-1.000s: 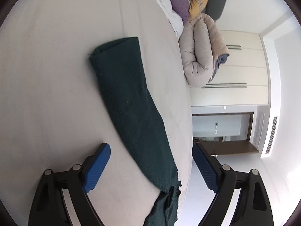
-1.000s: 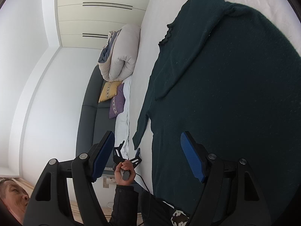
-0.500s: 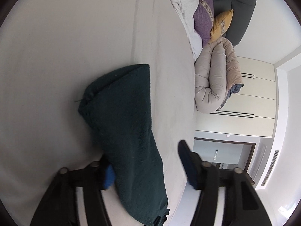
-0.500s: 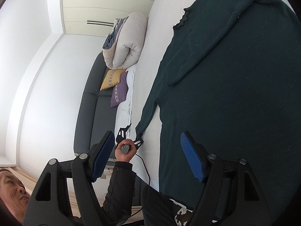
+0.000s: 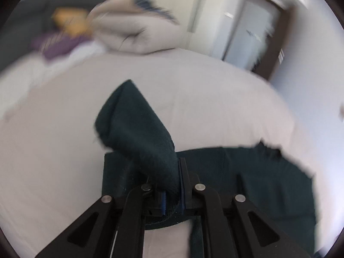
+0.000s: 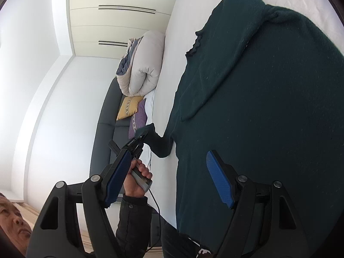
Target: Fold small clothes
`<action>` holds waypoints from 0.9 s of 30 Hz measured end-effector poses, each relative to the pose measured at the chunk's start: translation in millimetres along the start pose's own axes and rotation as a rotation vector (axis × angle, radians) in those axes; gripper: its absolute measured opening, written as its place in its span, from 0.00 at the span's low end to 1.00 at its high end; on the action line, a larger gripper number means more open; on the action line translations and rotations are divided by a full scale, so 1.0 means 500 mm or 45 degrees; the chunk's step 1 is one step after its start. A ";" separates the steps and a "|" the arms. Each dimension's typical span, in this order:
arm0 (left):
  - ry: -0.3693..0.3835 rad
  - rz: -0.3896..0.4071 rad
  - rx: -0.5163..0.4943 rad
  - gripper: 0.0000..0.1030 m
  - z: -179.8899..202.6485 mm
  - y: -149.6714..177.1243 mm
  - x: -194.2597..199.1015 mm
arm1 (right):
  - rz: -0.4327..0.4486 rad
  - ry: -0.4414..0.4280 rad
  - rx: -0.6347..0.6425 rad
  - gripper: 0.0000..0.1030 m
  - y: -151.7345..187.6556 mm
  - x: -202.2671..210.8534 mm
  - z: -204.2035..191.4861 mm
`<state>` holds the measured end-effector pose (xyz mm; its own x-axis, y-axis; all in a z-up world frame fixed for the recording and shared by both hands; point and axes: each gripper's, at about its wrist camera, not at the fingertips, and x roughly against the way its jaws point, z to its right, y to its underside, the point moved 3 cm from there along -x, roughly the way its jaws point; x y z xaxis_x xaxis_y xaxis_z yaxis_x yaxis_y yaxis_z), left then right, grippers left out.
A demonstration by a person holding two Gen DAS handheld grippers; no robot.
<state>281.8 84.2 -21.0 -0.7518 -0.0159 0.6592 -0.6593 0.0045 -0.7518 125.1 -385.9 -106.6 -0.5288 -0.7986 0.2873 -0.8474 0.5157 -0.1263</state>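
**Sleeve lifted clear of the bed as sweater fold begins**

The left gripper (image 5: 172,195) is clamped on the sleeve (image 5: 137,137) of a dark green sweater (image 6: 268,111), its blue pads pressed together on the knit, with the cuff end standing up and forward from the jaws above the white bed (image 5: 53,150). The hold appears meant to carry the sleeve across onto the sweater's body, the usual first step in a fold; the left wrist view is blurred, which suggests motion. In the right wrist view, the same gripper (image 6: 139,139) shows just off the sweater's side edge, the sleeve arching from it back to the shoulder. The right gripper (image 6: 169,178) hangs with its fingers spread wide and nothing between them, poised over the sweater's lower part near the bed's near edge, likely waiting to take the hem or steady the cloth. The other sleeve already lies folded across the chest. A rolled duvet (image 6: 146,64) and two cushions (image 6: 133,111) sit at the bed's far end.
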 end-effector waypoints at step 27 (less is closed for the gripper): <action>-0.025 0.110 -0.461 0.09 0.217 0.200 0.011 | -0.416 0.129 -0.274 0.44 -0.095 -0.514 0.072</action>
<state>212.5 -23.8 -94.2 -0.8069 -0.0192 0.5904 -0.5565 0.3599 -0.7489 299.6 -216.6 -208.6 -0.2164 -0.9022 0.3731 -0.9353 0.3011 0.1856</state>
